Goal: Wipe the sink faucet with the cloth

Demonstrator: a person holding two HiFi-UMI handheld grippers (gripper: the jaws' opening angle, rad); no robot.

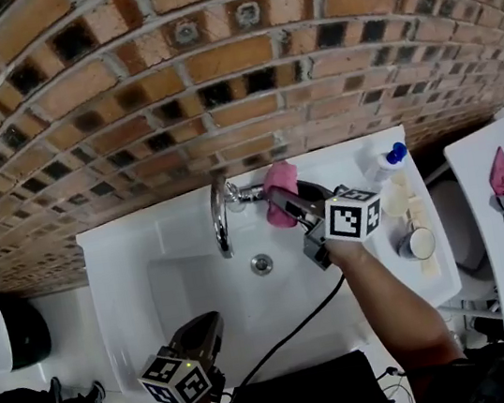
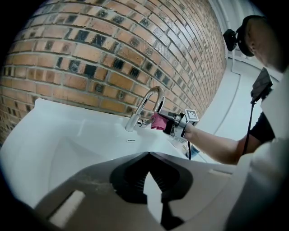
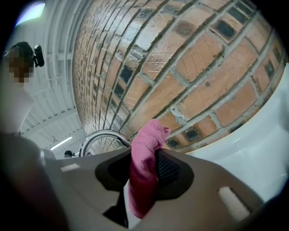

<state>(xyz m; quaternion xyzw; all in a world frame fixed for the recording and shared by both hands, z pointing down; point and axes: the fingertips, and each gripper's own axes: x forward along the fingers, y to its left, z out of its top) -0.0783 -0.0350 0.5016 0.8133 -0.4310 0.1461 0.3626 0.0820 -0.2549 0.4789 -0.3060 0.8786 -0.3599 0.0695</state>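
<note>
A chrome arched faucet (image 1: pixel 221 212) stands at the back of the white sink (image 1: pixel 129 263). My right gripper (image 1: pixel 280 201) is shut on a pink cloth (image 1: pixel 281 189), which sits against the faucet's side handle (image 1: pixel 249 192). In the right gripper view the cloth (image 3: pixel 144 167) hangs between the jaws of the right gripper (image 3: pixel 143 154), with the faucet arch (image 3: pixel 101 136) just left of it. My left gripper (image 1: pixel 207 326) hovers at the sink's front edge, jaws together and holding nothing. The left gripper view shows its tips (image 2: pixel 149 154) meeting, with the faucet (image 2: pixel 146 101) and cloth (image 2: pixel 158 121) far ahead.
A brick wall (image 1: pixel 212 69) rises right behind the sink. The drain (image 1: pixel 261 263) lies below the spout. A blue-capped bottle (image 1: pixel 390 162), a cup (image 1: pixel 419 241) and pale bars crowd the sink's right ledge. A black cable (image 1: pixel 291 327) crosses the basin.
</note>
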